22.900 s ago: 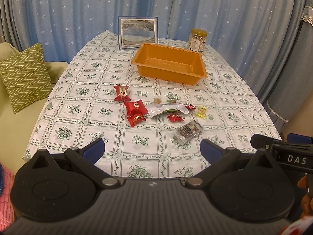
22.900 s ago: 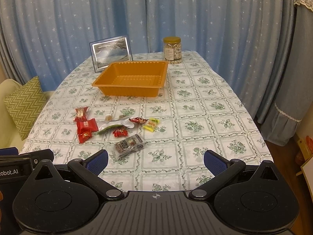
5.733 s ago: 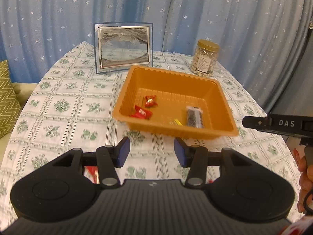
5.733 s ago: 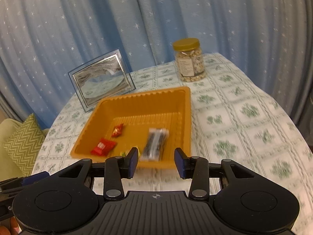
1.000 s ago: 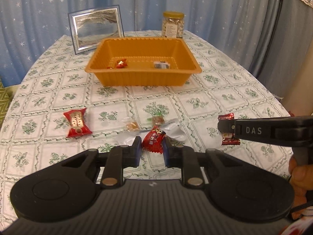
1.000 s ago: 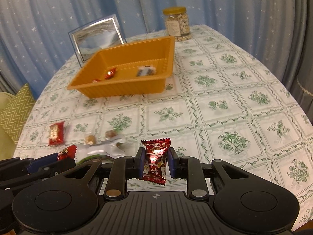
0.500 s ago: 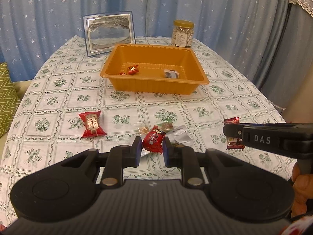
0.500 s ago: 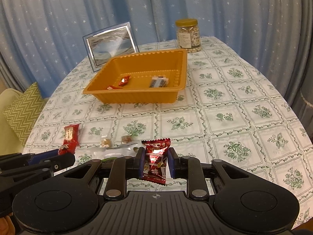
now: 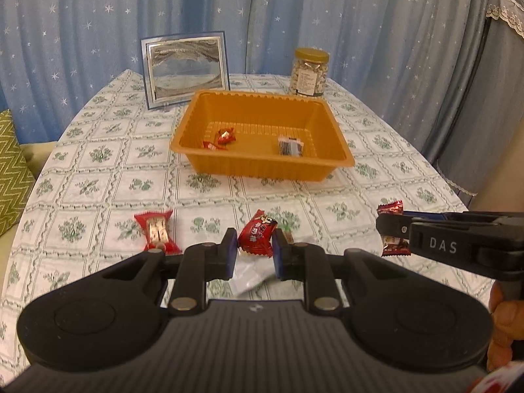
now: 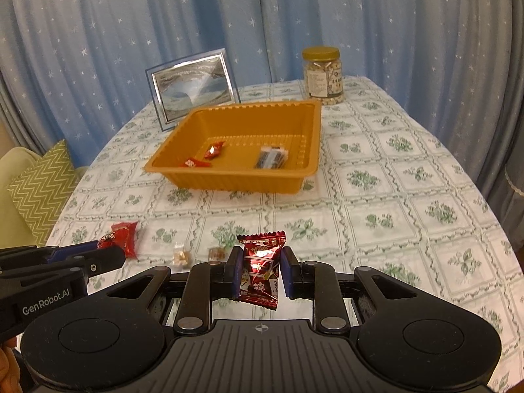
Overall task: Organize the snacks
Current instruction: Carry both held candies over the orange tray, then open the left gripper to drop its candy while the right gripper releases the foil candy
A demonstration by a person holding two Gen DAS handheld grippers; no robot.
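Left hand-held gripper: pinching red candy. Right hand-held gripper: pinching maroon candy. Advice: carry both over far orange tray rim, release inside w/ care.

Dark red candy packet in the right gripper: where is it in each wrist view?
Left wrist: dark red candy packet at right edge, clamped in the right gripper.
Right wrist: bottom centre, between the blue pads.
Shared landmark: orange tray, beyond it in both.

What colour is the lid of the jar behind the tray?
Gold-yellow; the jar lid shows best in the right wrist view.
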